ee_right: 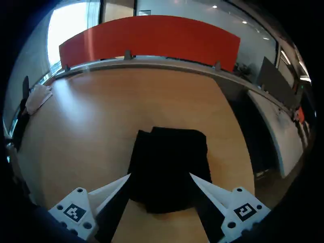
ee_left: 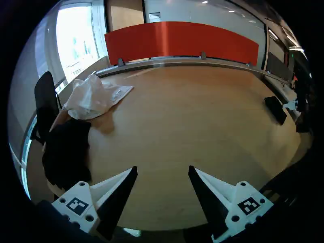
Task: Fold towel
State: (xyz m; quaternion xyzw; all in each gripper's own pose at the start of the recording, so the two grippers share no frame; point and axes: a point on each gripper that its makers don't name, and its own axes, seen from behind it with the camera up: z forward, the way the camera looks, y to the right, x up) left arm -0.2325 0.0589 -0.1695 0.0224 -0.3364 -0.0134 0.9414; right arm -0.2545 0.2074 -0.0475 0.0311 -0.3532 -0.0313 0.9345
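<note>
Both spread empty: left gripper (ee_left: 162,172) over wooden table (ee_left: 194,121), right gripper (ee_right: 160,178) over the folded black towel (ee_right: 170,158).

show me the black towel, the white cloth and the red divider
black towel (ee_right: 168,170), right gripper view, middle of its top face
white cloth (ee_left: 91,99), left gripper view, centre of the heap
red divider (ee_left: 182,40), left gripper view, middle of its panel

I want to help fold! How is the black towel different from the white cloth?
The black towel is dark; the white cloth is pale. The black towel lies flat and squarish; the white cloth is bunched in a lumpy heap. The black towel sits just ahead of the right gripper; the white cloth is far off at the edge of the wooden table. Both are cloth lying on it, and no jaws hold either.
</note>
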